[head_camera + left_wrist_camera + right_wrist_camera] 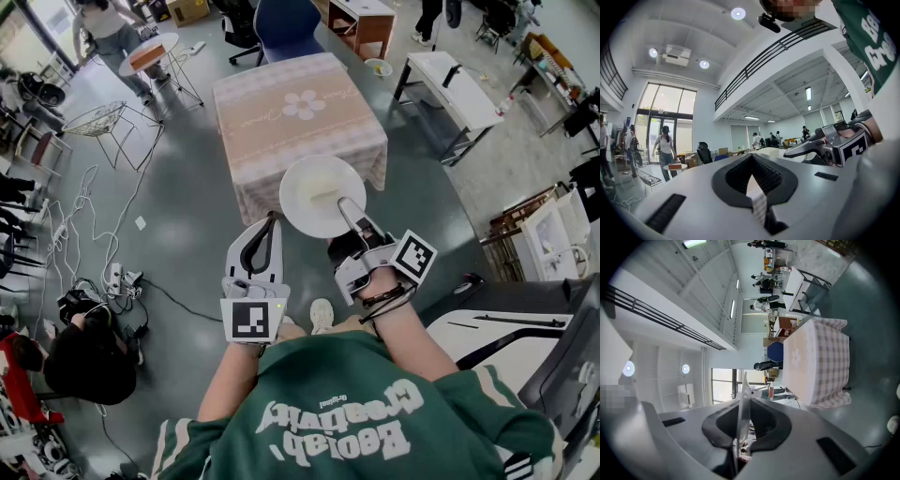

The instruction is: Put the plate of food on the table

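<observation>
The plate (319, 195) is white, stiff and probably breakable, with a smooth rim that can slip. Its weight hangs on one side of the grip. The food on it is pale and hard to make out. The right gripper (345, 208) is closed on the near rim, a good place to hold if the plate stays level. The plate is in the air at the near edge of the counter (262, 141), not set down yet. The right forearm reaches forward with the gripper level. The left gripper (265, 225) is beside it, jaws together and empty.
</observation>
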`<state>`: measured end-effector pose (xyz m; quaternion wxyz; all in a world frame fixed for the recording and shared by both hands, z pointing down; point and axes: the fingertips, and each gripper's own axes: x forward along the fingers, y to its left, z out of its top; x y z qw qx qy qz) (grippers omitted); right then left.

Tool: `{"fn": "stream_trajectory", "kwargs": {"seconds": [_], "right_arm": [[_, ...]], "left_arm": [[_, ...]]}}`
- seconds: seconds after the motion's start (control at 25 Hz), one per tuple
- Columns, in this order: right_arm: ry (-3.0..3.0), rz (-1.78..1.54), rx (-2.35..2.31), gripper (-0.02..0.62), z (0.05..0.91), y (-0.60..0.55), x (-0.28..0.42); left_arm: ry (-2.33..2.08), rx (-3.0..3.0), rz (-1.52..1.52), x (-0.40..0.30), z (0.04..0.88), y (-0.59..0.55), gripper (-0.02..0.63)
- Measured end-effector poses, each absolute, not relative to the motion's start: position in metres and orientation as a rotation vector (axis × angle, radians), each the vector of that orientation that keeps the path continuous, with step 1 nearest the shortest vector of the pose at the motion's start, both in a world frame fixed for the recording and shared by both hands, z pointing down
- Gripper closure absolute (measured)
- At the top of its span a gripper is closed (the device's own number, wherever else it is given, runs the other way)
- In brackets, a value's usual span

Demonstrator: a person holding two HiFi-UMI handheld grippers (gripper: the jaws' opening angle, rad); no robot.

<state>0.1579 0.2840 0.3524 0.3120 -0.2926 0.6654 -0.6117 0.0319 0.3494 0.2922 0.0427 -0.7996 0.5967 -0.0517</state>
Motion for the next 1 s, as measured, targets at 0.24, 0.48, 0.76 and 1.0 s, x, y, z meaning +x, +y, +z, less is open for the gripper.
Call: {"fn": "stream_trajectory", "kwargs": {"seconds": [0.24,0.48,0.76,1.0], "right_arm": [[1.759,-1.616,-0.789,0.563,0.356,0.282,0.158],[1.763,-1.615,-0.780,0.563,0.357,0.281,0.155],[1.771,-1.625,-0.797,0.563,0.360,0.276,0.155],[1.792,-1.629,-0.801,0.563,0.364,0.271,0.160]], "left_arm": [[1.812,-2.442,-0.178,0.032,0.294,0.348,0.597],[1.808,-2.439,-0.182,0.032,0.297,0.345,0.597],[1.829,-2.451,-0.182,0.030,0.298,0.339,0.597],[1.832,-2.450,-0.197,0.037,0.303,0.333,0.597]]}}
